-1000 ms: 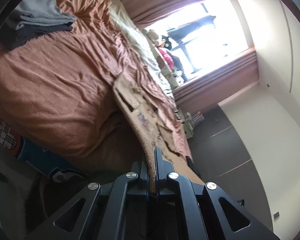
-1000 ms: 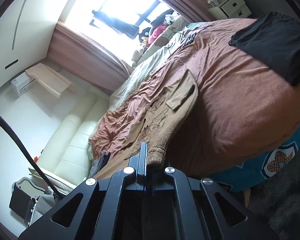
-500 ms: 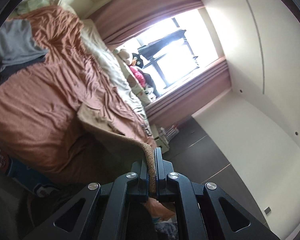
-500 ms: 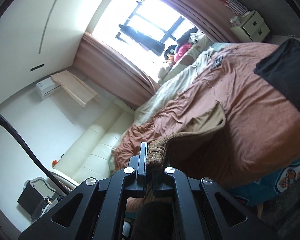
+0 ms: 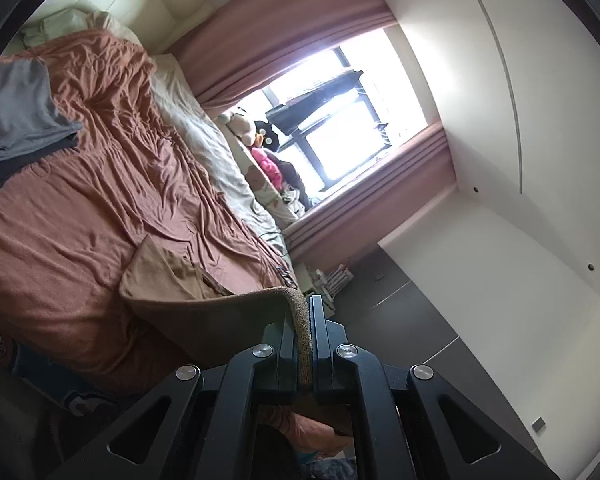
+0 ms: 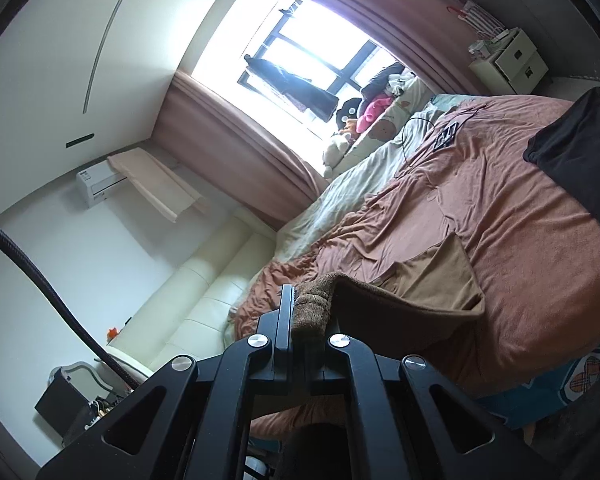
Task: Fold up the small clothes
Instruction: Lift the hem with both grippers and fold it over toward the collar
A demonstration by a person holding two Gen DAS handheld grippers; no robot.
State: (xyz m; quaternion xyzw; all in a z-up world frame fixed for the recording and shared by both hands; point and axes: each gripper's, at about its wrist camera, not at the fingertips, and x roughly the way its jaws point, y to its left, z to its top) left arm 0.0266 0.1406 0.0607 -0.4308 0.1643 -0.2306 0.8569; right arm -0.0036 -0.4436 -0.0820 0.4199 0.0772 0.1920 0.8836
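We hold the tan knitted garment (image 5: 188, 280) by its near ribbed hem, left gripper (image 5: 306, 344) and right gripper (image 6: 308, 320) jaws both clamped on it, far end resting on the rust-brown bed cover (image 5: 80, 200); we carry both corners forward level and together

From my remote station I find no legible text, label, brand, number or sign in either wrist view; the sticker on the wall air conditioner (image 6: 96, 184) is too small to read.
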